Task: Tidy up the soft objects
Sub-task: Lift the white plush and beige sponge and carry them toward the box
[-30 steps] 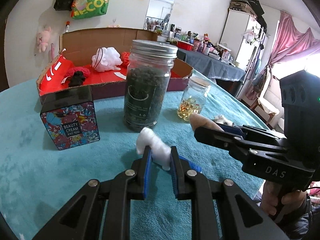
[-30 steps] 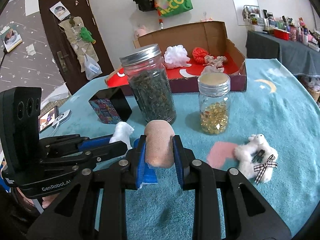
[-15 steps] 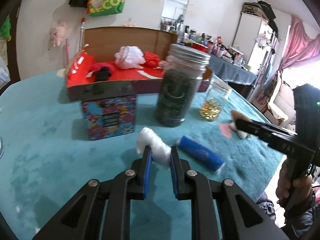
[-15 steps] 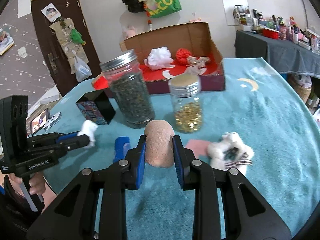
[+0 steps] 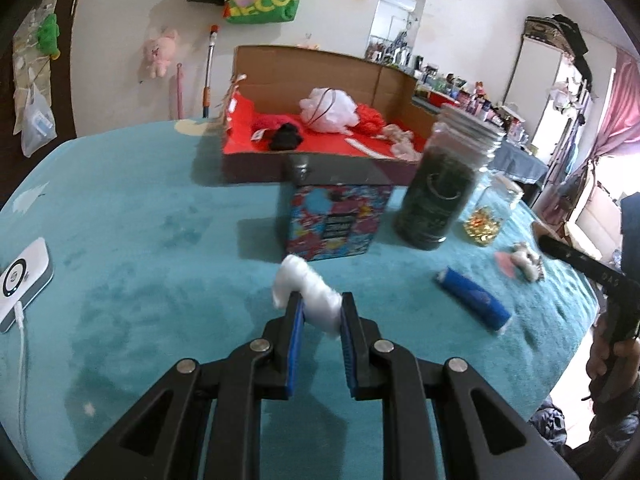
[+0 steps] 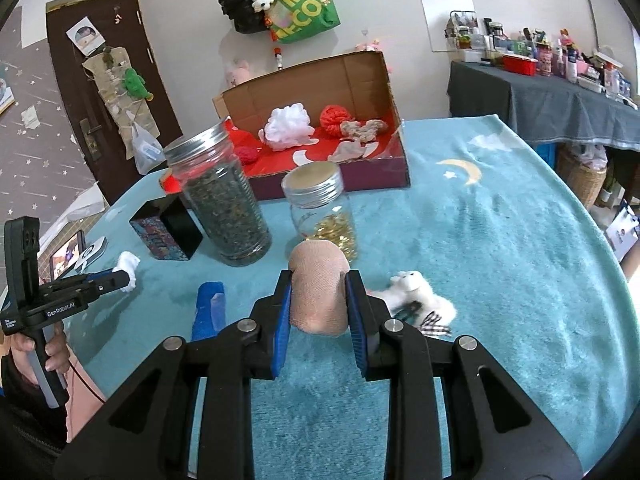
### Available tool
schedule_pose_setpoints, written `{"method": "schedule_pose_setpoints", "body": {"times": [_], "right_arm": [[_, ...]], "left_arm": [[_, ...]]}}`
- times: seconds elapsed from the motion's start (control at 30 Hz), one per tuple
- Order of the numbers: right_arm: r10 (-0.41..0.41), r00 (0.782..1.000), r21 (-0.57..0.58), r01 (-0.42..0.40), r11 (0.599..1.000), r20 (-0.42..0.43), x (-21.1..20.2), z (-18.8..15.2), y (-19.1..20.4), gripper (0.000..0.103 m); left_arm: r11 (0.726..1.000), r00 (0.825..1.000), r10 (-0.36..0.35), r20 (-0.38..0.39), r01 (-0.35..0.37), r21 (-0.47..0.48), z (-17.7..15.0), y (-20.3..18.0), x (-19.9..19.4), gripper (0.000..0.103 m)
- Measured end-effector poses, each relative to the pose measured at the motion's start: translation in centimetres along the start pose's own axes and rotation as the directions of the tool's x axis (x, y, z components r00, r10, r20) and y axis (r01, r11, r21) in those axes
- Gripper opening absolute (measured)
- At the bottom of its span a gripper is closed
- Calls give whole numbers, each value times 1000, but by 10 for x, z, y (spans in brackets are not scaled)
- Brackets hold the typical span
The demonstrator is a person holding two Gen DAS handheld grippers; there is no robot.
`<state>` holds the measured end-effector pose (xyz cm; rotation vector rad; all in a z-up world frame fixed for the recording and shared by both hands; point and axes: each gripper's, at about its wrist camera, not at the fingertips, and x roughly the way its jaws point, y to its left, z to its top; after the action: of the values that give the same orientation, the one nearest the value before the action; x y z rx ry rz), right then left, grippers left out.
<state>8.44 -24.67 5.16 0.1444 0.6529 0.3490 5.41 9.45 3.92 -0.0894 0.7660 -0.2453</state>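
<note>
Left tool: clamped on a white soft roll, which is held above the teal-covered desk, short of the patterned tin.
Right tool: clamped on a tan soft roll, which is held above the desk, just in front of the small jar of golden capsules.
Destination, judged: the open cardboard box at the far side of the desk, where a white puff and other soft things are already gathered.
Obstacles: the tall jar of dark leaves, the small jar and the tin are stood between both tools and the box.
Advice: each roll is best carried high over the jars, lowered onto bare red lining, and only then released.
Left to collect: a blue roll and a white plush toy are seen lying on the desk.
</note>
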Motion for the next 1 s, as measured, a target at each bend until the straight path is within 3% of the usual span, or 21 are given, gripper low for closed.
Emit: {"method": "schedule_pose_setpoints", "body": {"times": [0.4, 0.77, 1.0], "right_arm": [[-25, 999, 20, 25, 999, -34, 11, 22, -24, 24], [66, 990, 70, -57, 996, -123, 36, 52, -50, 24], [97, 984, 43, -91, 995, -150, 54, 70, -60, 24]], "left_arm": [[1000, 999, 22, -36, -22, 12, 22, 33, 16, 18], [991, 998, -23, -64, 31, 127, 62, 46, 42, 18], [984, 995, -38, -87, 52, 169, 83, 45, 53, 18]]}}
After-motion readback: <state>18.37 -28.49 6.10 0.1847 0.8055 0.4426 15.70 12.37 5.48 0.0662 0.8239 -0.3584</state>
